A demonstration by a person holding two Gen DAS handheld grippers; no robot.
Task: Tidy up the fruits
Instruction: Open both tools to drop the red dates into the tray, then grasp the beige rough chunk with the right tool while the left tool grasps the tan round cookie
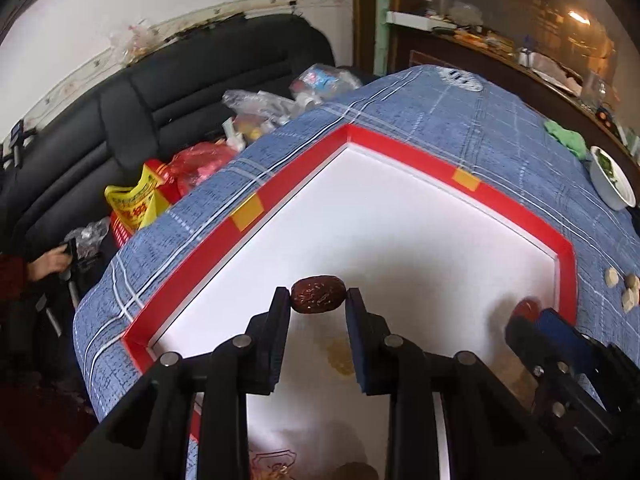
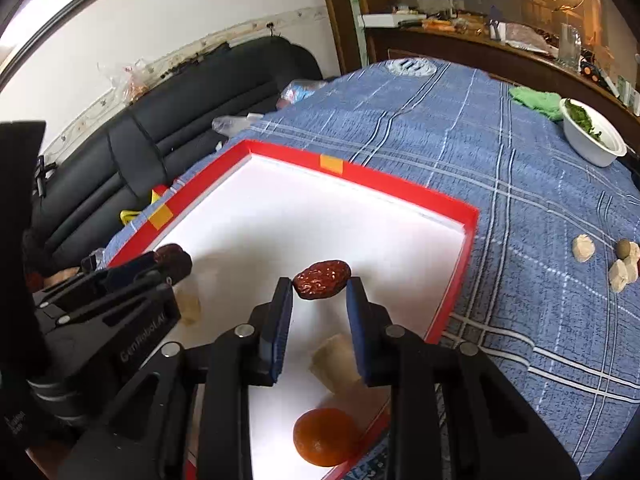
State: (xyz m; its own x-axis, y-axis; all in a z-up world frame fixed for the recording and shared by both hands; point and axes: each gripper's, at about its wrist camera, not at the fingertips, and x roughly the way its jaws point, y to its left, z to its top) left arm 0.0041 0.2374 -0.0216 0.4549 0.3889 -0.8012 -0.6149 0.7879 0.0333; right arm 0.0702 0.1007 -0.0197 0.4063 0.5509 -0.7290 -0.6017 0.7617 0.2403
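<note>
Here, over a red-rimmed white tray (image 1: 516,212) on the blue-checked bench (image 1: 460,120), each claw is clamped on a dried red date: the left claw (image 1: 319,295) pinches its date (image 1: 318,295) end to end just above the tray floor, while the right claw (image 2: 320,283) holds a second date (image 2: 322,280) the same way. Both grips look thin, by the wrinkled tips only, so a slight twist or loosening could likely let a date roll out and skid across the smooth white floor. The two tools work close together, and a sideways swing risks a knock between them. Directly beneath the right claw lie a pale chunk (image 2: 336,362) and an orange fruit (image 2: 326,436), so a date set down there could land on them or nudge the round fruit towards the tray rim. Several pale pieces (image 2: 583,248) sit out on the cloth well to the right of that claw, seemingly yet to be gathered. The tray's near edge is hidden behind both tools, what the pale chunks are cannot be told, and the fisheye lens bends every line.
</note>
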